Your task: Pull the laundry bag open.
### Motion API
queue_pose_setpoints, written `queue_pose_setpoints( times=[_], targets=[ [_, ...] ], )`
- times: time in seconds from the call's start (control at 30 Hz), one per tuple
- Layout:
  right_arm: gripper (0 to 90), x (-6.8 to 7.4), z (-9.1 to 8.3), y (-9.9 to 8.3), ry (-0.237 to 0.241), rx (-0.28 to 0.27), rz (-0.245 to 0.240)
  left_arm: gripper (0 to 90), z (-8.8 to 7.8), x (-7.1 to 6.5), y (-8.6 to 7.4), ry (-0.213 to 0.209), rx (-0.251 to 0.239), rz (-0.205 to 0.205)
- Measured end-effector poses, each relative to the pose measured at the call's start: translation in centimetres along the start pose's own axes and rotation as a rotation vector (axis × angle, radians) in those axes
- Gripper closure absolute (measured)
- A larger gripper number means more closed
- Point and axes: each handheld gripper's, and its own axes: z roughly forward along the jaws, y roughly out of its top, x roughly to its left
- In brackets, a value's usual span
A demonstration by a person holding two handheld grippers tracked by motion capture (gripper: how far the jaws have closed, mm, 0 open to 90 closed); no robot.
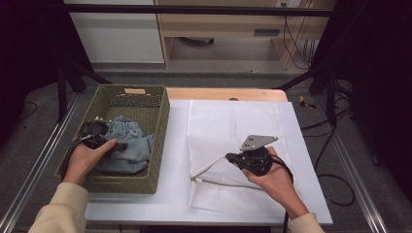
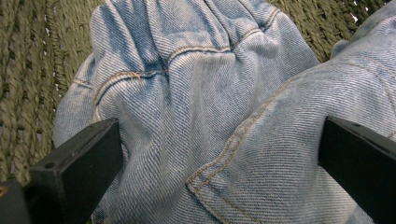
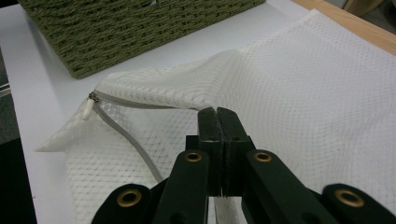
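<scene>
The jeans point(image 1: 126, 143) are lying crumpled inside the green woven basket point(image 1: 160, 126) at the left of the table, light blue denim bunched against its near wall. The left gripper point(image 1: 114, 145) is reaching into the basket over them, held in the person's left hand point(image 1: 87, 158). The high view is giving only the gripper's dark body above the cloth; the left gripper view is showing its two black jaws standing wide apart, one at each side of a fold of denim with orange seams, the pads not pressing on the fabric, and the basket weave showing behind.

To the right, the white mesh laundry bag point(image 1: 233, 126) is lying flat on the white table cover point(image 1: 175, 145), just beside the basket. The right gripper point(image 1: 228, 157), in the right hand point(image 1: 277, 177), is pinching the upper edge of the bag's mouth and lifting it off the lower layer. In the right gripper view the jaws are pressing tightly together on the mesh, and the grey zipper point(image 3: 126, 135) with its white pull point(image 3: 88, 109) is running along the open mouth, a detail too small to read from above. The high view is showing the grey three-cornered plate point(image 1: 257, 141) on top of that gripper.
</scene>
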Motion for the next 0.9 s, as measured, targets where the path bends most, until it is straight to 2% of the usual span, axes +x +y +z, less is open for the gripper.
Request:
queue_pose_setpoints(
  times=[0.2, 0.4, 0.8, 0.9],
  targets=[
    [89.7, 0.04, 0.02, -0.01, 0.001, 0.001, -0.004, 0.0, 0.24, 0.14, -0.07, -0.004, 0.005, 0.003],
    [89.7, 0.03, 0.02, -0.02, 0.002, -0.001, -0.001, 0.0, 0.55, 0.5, -0.21, -0.017, 0.009, -0.013],
    [89.6, 0.1, 0.17, 0.03, 0.002, 0.003, -0.002, 0.0, 0.84, 0.11, -0.04, 0.006, 0.033, -0.002],
    [89.6, 0.11, 0.24, 0.08, 0.003, 0.003, -0.002, 0.0, 0.97, 0.1, -0.05, 0.003, 0.033, -0.014]
  ],
)
